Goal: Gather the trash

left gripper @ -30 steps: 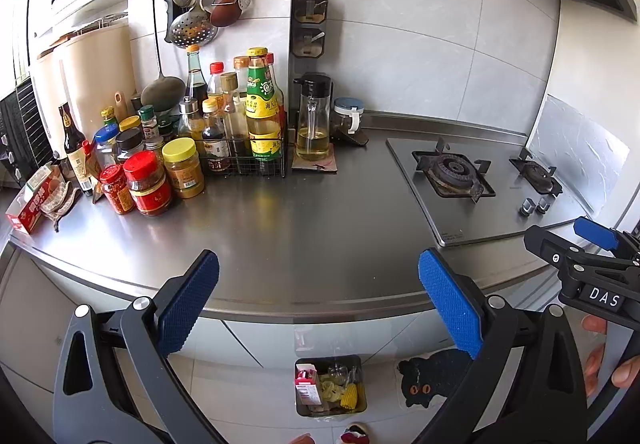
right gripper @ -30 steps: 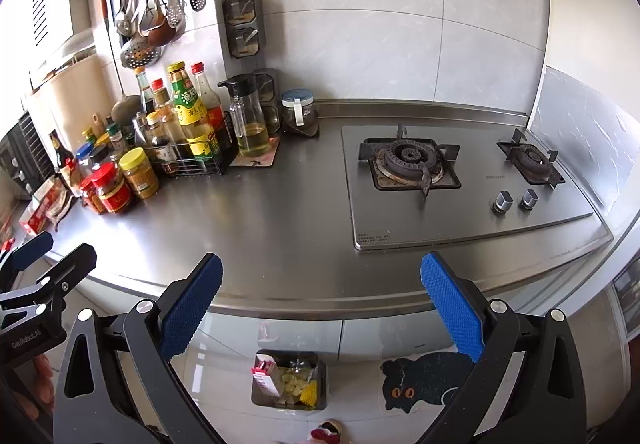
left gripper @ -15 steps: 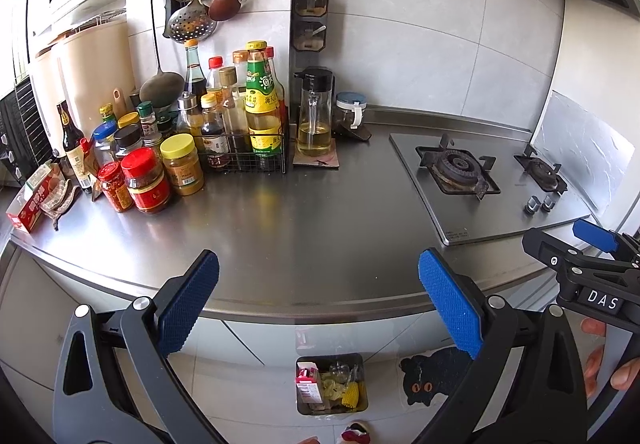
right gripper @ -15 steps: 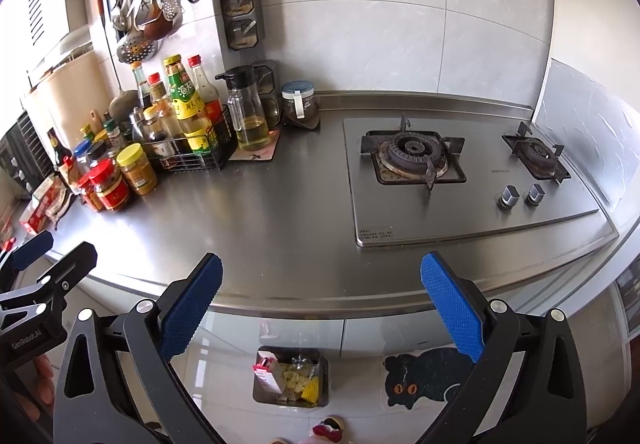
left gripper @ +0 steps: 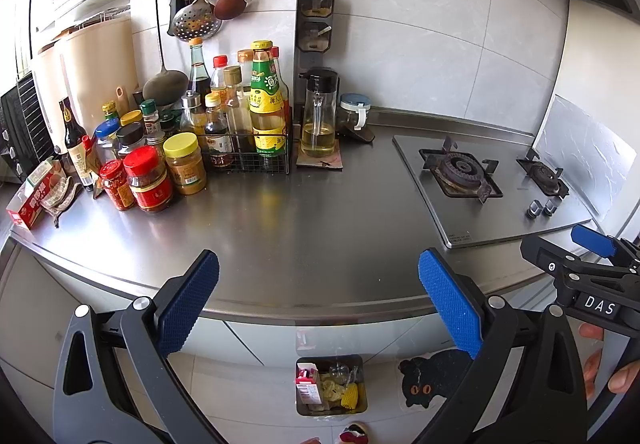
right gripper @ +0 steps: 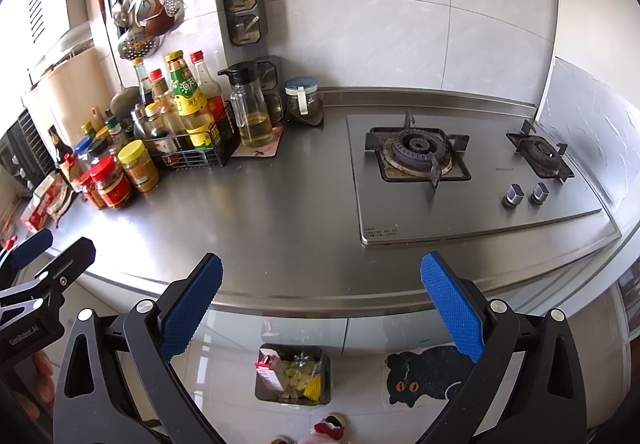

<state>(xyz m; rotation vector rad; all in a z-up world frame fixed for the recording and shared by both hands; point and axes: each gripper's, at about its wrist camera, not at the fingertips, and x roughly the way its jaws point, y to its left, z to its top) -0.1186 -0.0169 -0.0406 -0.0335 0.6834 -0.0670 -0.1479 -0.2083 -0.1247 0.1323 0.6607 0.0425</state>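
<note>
A small grey trash bin stands on the floor below the counter's front edge, filled with a pink-and-white carton, yellow pieces and clear wrappers. My left gripper hangs open over the counter's front edge with nothing between its blue pads. My right gripper is likewise open and empty, a little to the right of the left one. A red-and-white packet and a crumpled wrapper lie at the counter's far left end.
The steel counter carries jars and bottles at the left, a wire rack of sauces, an oil jug and a two-burner hob at the right. A black cat mat lies on the floor.
Both grippers have drifted slightly, so the counter and bin shift a little lower in view. Both jaws stay open and empty.
</note>
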